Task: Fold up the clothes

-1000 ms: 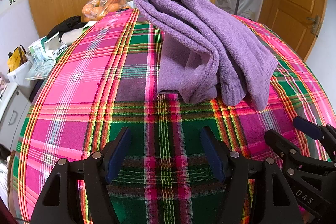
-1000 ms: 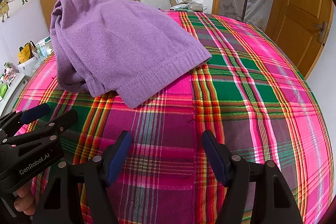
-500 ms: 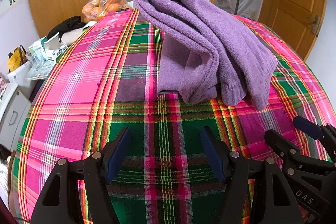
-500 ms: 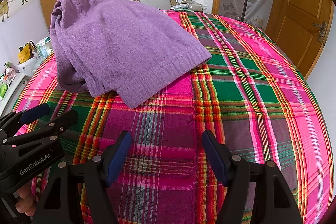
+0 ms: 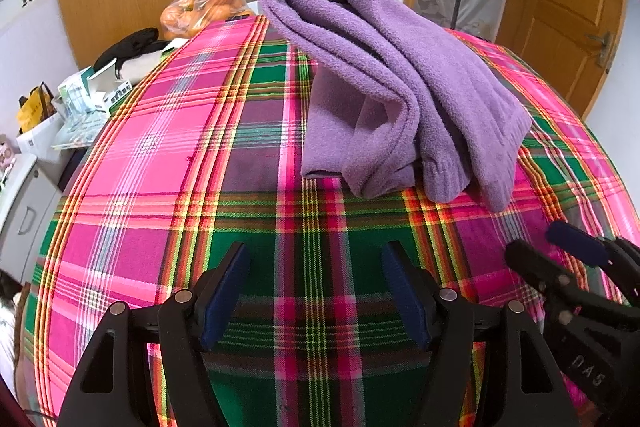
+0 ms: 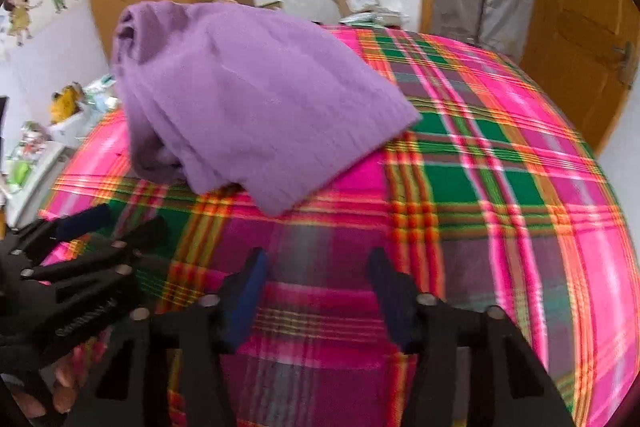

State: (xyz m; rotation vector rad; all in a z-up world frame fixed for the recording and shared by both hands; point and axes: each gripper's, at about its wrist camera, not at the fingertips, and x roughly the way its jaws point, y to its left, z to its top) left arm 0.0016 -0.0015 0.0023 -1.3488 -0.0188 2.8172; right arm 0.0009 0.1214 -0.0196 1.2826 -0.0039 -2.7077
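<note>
On the plaid bedspread, a purple garment lies bunched just ahead of both grippers: the left gripper is wide open and empty, the right gripper has just been closing part-way on nothing, so each should pinch one hem corner, then spread it flat.

Lighting is bright, soft and even; shadows are faint, limited to a thin dark band under the purple garment. No glare is present. The left wrist view is sharp throughout. The right wrist view is motion-blurred across the plaid cloth. Both views show strong barrel distortion and dark corner vignetting.
</note>
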